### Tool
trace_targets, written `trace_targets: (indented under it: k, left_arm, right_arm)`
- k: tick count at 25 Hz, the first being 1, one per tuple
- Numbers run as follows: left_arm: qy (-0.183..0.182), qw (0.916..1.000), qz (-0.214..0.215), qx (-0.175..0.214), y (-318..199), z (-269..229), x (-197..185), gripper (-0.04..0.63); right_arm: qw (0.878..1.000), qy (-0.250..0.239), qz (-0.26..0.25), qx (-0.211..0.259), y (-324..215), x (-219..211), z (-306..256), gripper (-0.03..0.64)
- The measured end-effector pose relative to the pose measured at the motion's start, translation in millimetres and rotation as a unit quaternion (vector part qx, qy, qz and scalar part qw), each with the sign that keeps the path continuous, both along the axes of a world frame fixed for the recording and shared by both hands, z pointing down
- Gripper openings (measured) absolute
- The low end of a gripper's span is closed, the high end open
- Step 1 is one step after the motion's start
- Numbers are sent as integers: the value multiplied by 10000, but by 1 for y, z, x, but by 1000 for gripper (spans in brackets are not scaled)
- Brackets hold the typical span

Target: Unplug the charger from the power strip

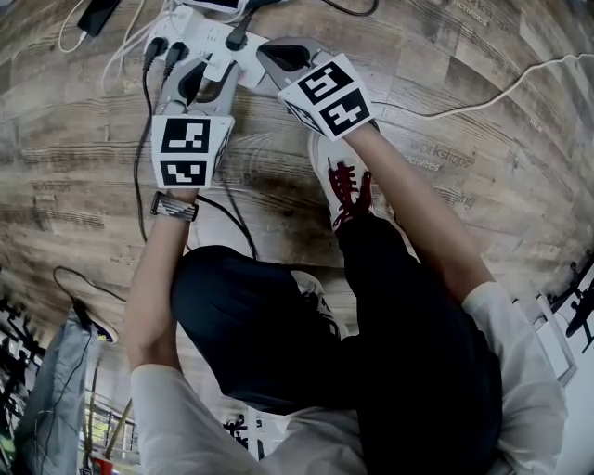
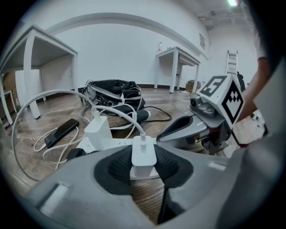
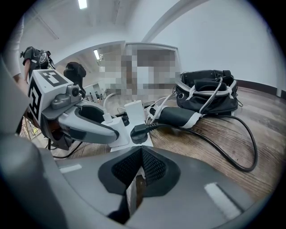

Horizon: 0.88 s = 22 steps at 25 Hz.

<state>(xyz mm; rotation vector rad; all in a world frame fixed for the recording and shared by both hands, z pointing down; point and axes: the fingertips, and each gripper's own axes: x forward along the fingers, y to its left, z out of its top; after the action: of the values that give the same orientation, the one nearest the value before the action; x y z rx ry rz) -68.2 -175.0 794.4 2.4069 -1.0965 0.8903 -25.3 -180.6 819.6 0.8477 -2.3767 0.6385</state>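
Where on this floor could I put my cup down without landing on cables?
Bare wood lies right of the right gripper, between the white cable and the shoe, and left of the black cord. It is crowded around the power strip: plugs, a phone, and the left gripper, jaws closed on the charger.

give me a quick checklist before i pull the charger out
1. Left gripper on charger: ok, jaws press both its sides.
2. Charger seated in strip: ok, upright, not yet pulled.
3. Right gripper bracing strip: cannot tell; jaws shut at the strip's end, contact unclear.
4. Cable free: ok, arcs loosely away.
5. Adapter clear of the jaws: ok, stands apart to the left.
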Motion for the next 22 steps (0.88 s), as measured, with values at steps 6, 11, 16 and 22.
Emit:
trace_targets:
  k: [6, 11, 16, 22]
  left_arm:
    - [-74, 10000, 43, 0, 1, 0, 0, 140]
    - [406, 9985, -250, -254, -1, 1, -3, 140]
    - [299, 9992, -178, -183, -1, 0, -3, 140]
    - [-44, 10000, 34, -35, 0, 0, -1, 140]
  right_arm:
    - [10000, -10, -1, 3, 0, -1, 0, 2]
    - [10000, -9, 8, 9, -1, 0, 0, 2]
    - [10000, -11, 5, 22, -1, -1, 0, 2]
    - [10000, -19, -1, 9, -1, -1, 0, 2]
